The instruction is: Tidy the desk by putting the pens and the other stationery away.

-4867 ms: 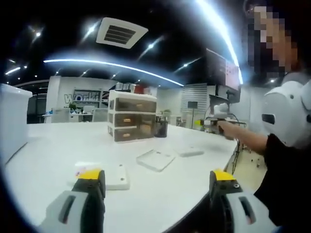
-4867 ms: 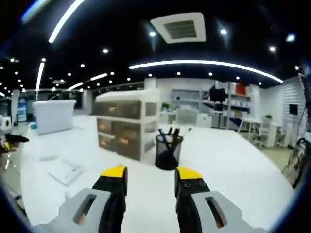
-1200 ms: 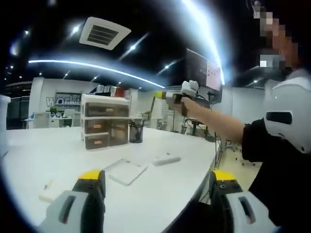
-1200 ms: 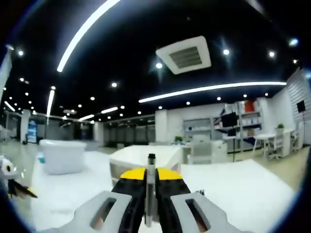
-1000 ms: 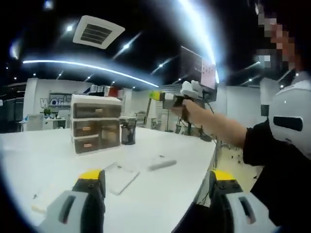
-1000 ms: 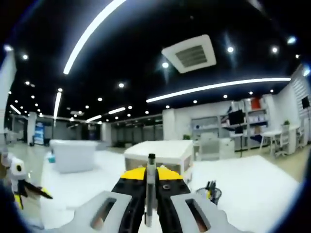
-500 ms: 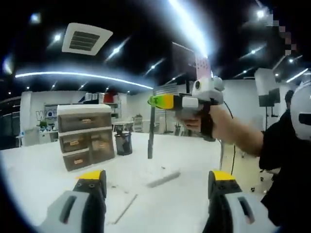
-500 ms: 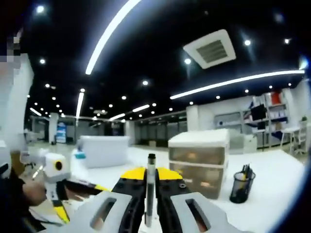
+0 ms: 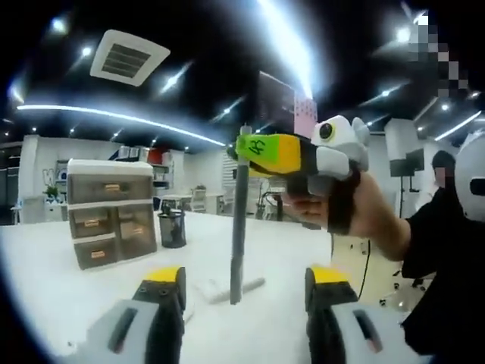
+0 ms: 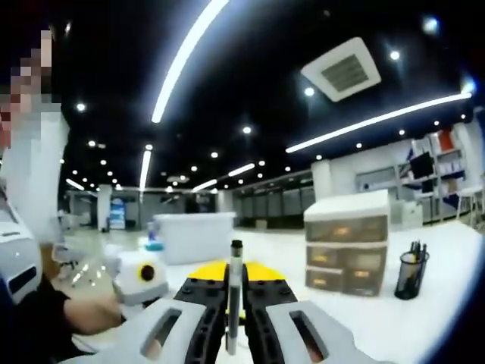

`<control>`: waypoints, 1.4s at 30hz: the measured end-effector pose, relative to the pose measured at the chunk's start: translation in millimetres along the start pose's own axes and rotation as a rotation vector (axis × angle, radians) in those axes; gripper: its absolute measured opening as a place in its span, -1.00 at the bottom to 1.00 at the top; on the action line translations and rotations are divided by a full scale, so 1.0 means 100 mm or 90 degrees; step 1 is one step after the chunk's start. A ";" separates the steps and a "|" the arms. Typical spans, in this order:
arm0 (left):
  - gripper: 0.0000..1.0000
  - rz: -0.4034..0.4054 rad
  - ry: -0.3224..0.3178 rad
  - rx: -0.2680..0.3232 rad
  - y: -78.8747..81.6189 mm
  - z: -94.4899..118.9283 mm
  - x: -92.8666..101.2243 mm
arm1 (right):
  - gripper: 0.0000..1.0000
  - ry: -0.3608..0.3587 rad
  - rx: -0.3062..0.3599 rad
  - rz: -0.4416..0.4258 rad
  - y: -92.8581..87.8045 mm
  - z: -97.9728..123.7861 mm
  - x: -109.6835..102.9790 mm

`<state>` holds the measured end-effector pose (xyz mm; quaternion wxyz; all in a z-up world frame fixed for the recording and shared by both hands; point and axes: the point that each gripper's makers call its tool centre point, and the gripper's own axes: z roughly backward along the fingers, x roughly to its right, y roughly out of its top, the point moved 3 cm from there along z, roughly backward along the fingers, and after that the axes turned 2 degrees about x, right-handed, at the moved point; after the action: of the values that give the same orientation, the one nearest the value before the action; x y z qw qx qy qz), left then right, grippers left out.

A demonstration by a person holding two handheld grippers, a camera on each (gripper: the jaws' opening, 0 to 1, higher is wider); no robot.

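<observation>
While right gripper clamps slim grey pen between closed yellow-tipped jaws, pen stands upright along jaw line. Left gripper view: right gripper held up at right by hand, pen hanging vertical from its tip, above white desk. Left gripper wide open, holding nothing, jaws either side of pen's lower end. Far left on desk: white three-drawer organiser with translucent drawers; black mesh pen cup just right of it.
</observation>
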<state>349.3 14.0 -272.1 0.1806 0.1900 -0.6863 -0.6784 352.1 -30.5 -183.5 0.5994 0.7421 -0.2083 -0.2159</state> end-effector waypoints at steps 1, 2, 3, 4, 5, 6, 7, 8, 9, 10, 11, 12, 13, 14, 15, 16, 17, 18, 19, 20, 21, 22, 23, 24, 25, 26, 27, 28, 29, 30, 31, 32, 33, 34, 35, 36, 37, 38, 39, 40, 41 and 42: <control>0.12 -0.006 -0.002 0.001 0.00 0.00 0.01 | -0.90 0.001 -0.002 0.000 -0.01 0.00 -0.01; 0.04 -0.011 -0.001 -0.001 0.00 0.00 0.01 | -0.90 0.002 -0.003 -0.001 -0.01 0.00 -0.01; -0.01 -0.018 0.001 -0.004 -0.01 0.00 0.01 | -0.90 0.003 -0.004 -0.003 -0.02 0.00 -0.02; -0.07 -0.020 -0.001 -0.006 -0.02 0.00 0.00 | -0.90 0.004 -0.005 -0.005 -0.03 0.00 -0.03; -0.15 -0.022 -0.002 -0.007 -0.02 0.01 -0.01 | -0.90 0.005 -0.005 -0.007 -0.03 -0.01 -0.03; -0.20 -0.016 -0.003 -0.005 -0.02 0.02 -0.03 | -0.90 0.005 -0.005 -0.008 -0.04 0.00 -0.04; -0.27 -0.012 -0.005 -0.003 -0.02 0.03 -0.04 | -0.90 0.005 -0.005 -0.010 -0.04 0.00 -0.04; -0.39 -0.010 -0.007 0.000 -0.03 0.04 -0.04 | -0.90 0.005 -0.005 -0.011 -0.04 0.00 -0.04; -0.51 -0.012 -0.012 0.002 -0.03 0.05 -0.04 | -0.90 0.005 -0.005 -0.012 -0.04 0.00 -0.04; -0.60 -0.012 -0.015 0.003 -0.04 0.05 -0.03 | -0.90 0.004 -0.005 -0.014 -0.05 0.00 -0.04; -0.75 -0.013 -0.017 0.004 -0.05 0.05 -0.03 | -0.90 0.004 -0.004 -0.016 -0.05 0.00 -0.04; -0.83 -0.016 -0.022 0.007 -0.05 0.06 -0.02 | -0.90 0.004 -0.005 -0.019 -0.06 0.01 -0.05; -0.84 -0.018 -0.021 0.008 -0.06 0.06 -0.03 | -0.90 0.005 -0.005 -0.020 -0.06 0.01 -0.05; -0.84 -0.018 -0.019 0.008 -0.06 0.05 -0.02 | -0.90 0.006 -0.004 -0.022 -0.06 0.01 -0.05; -0.84 -0.016 -0.019 0.006 -0.06 0.05 -0.02 | -0.90 0.005 -0.004 -0.024 -0.07 0.01 -0.05; -0.84 -0.014 -0.020 0.003 -0.07 0.05 -0.02 | -0.90 0.005 -0.004 -0.026 -0.08 0.01 -0.05; -0.85 -0.013 -0.020 0.001 -0.08 0.05 -0.02 | -0.90 0.005 -0.005 -0.028 -0.08 0.01 -0.06; -0.85 -0.014 -0.018 -0.003 -0.09 0.05 -0.03 | -0.90 0.005 -0.006 -0.030 -0.09 0.02 -0.06; -0.85 -0.017 -0.017 -0.008 -0.10 0.05 -0.04 | -0.90 0.005 -0.008 -0.028 -0.10 0.02 -0.06; -0.85 -0.019 -0.014 -0.011 -0.10 0.06 -0.05 | -0.89 0.005 -0.008 -0.024 -0.11 0.02 -0.06; -0.85 -0.021 -0.012 -0.016 -0.11 0.06 -0.06 | -0.89 0.003 -0.009 -0.016 -0.12 0.02 -0.05; -0.85 -0.022 -0.012 -0.020 -0.12 0.06 -0.06 | -0.88 0.000 -0.011 -0.004 -0.13 0.02 -0.05; -0.85 -0.022 -0.012 -0.024 -0.13 0.07 -0.07 | -0.88 -0.002 -0.016 0.010 -0.15 0.02 -0.04; -0.85 -0.022 -0.010 -0.031 -0.14 0.07 -0.07 | -0.87 -0.005 -0.023 0.021 -0.16 0.02 -0.04; -0.85 -0.021 -0.009 -0.035 -0.15 0.07 -0.07 | -0.85 -0.006 -0.028 0.026 -0.18 0.02 -0.04; -0.85 -0.021 -0.009 -0.036 -0.15 0.07 -0.08 | -0.80 -0.007 -0.032 0.029 -0.19 0.02 -0.04; -0.85 -0.018 -0.010 -0.042 -0.16 0.08 -0.09 | -0.77 -0.007 -0.035 0.028 -0.21 0.03 -0.04; -0.85 -0.019 -0.011 -0.046 -0.16 0.09 -0.09 | -0.73 -0.008 -0.038 0.026 -0.22 0.04 -0.03; -0.85 -0.024 -0.009 -0.052 -0.17 0.09 -0.10 | -0.70 -0.008 -0.040 0.025 -0.23 0.04 -0.03; -0.85 -0.033 -0.006 -0.059 -0.17 0.10 -0.11 | -0.69 -0.009 -0.041 0.026 -0.24 0.05 -0.02; -0.85 -0.054 0.004 -0.076 -0.19 0.12 -0.15 | -0.68 -0.015 -0.044 0.031 -0.26 0.07 0.00; -0.85 -0.071 0.011 -0.085 -0.19 0.14 -0.17 | -0.66 -0.019 -0.046 0.035 -0.26 0.09 0.02; -0.85 -0.086 0.022 -0.092 -0.19 0.15 -0.21 | -0.66 -0.023 -0.047 0.038 -0.27 0.11 0.03; -0.85 -0.105 0.032 -0.102 -0.18 0.17 -0.24 | -0.65 -0.025 -0.049 0.039 -0.27 0.13 0.05; -0.85 -0.131 0.045 -0.115 -0.18 0.19 -0.28 | -0.64 -0.029 -0.051 0.039 -0.28 0.16 0.07; -0.85 -0.152 0.055 -0.124 -0.18 0.20 -0.29 | -0.63 -0.031 -0.052 0.039 -0.28 0.17 0.09; -0.85 -0.188 0.067 -0.138 -0.17 0.22 -0.33 | -0.62 -0.034 -0.055 0.036 -0.28 0.20 0.11; -0.85 -0.223 0.079 -0.146 -0.15 0.25 -0.37 | -0.60 -0.037 -0.058 0.029 -0.29 0.23 0.14; -0.85 -0.256 0.090 -0.159 -0.14 0.27 -0.41 | -0.59 -0.038 -0.060 0.024 -0.29 0.25 0.16; -0.85 -0.313 0.106 -0.163 -0.08 0.30 -0.49 | -0.57 -0.038 -0.061 0.017 -0.29 0.27 0.17; -0.86 -0.358 0.114 -0.171 -0.04 0.32 -0.53 | -0.54 -0.037 -0.065 0.009 -0.29 0.29 0.19; -0.86 -0.400 0.120 -0.179 -0.01 0.35 -0.56 | -0.52 -0.037 -0.066 0.001 -0.29 0.31 0.20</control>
<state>380.0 72.0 -272.8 0.0501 0.4270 -0.4743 -0.7683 352.4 -61.4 -219.5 0.6312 0.7031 -0.2147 -0.2473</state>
